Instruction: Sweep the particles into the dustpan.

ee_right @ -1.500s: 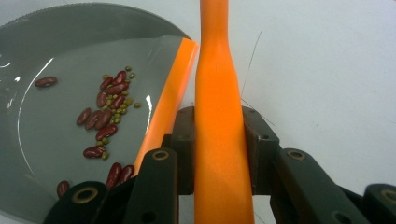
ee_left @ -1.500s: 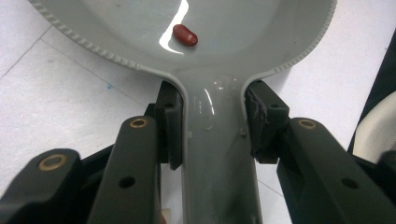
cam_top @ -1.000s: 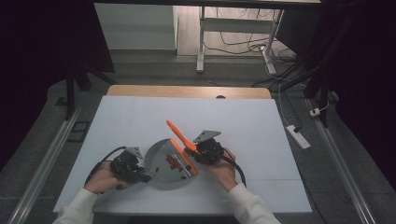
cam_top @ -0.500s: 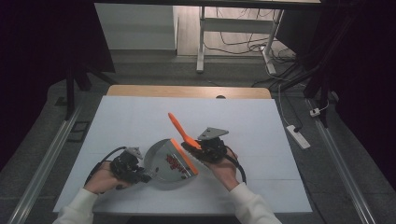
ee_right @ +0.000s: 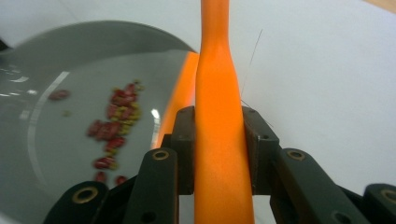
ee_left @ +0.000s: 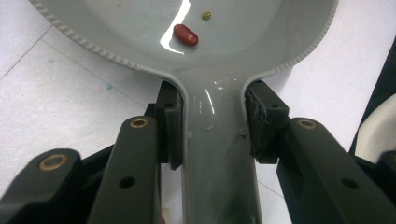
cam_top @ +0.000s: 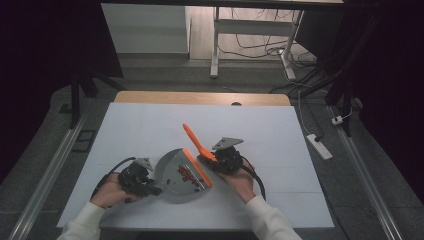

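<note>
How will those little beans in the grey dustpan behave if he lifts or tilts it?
The beans lie loose on the dustpan, whose glossy surface looks slick, so they would probably slide or roll toward whichever side dips. They look small and light. The orange brush along the open edge may block some.

1. Grey dustpan (cam_top: 172,170) with an orange lip.
2. Orange brush handle (ee_right: 219,116).
3. Red and yellow-green beans (ee_right: 114,123).
4. Black tongs (ee_left: 212,126).
5. White desk (cam_top: 280,135), wooden far edge.
</note>
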### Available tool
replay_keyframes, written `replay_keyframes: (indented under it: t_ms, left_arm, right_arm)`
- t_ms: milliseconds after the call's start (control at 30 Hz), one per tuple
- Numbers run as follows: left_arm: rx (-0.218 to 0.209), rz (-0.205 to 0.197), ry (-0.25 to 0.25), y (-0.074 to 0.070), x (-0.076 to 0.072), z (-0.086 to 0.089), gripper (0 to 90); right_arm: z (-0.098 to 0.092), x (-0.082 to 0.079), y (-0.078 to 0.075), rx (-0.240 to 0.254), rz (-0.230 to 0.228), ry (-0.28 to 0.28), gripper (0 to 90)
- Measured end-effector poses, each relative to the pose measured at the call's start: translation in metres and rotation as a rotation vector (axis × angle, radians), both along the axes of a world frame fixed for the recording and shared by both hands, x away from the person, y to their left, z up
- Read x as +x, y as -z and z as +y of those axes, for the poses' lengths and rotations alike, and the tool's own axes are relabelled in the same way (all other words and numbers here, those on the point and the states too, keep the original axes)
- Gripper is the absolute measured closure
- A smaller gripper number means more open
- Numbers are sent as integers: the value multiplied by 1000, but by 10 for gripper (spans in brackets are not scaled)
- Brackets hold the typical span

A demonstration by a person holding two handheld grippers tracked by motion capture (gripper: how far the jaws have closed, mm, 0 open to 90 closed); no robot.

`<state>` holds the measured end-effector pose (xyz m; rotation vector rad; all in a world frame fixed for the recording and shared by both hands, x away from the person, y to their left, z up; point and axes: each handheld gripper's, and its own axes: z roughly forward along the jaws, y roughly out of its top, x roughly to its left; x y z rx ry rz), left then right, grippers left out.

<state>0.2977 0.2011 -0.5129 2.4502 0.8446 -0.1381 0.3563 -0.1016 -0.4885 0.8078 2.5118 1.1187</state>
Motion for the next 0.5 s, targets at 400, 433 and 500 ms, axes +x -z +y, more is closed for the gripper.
replay_keyframes:
  t_ms: [400,433,500]
  left_arm:
    - [1,-2,-4,0,0,0,618]
    - [0,-2,-6,0,-1,-1,618]
    - [-3,-5,-8,0,-1,-1,618]
  right_arm:
    - [30,-22,-1,4,-14,-92,698]
    - [31,-23,-2,18,-4,-103,699]
    - [31,-24,-3,53,21,-113,699]
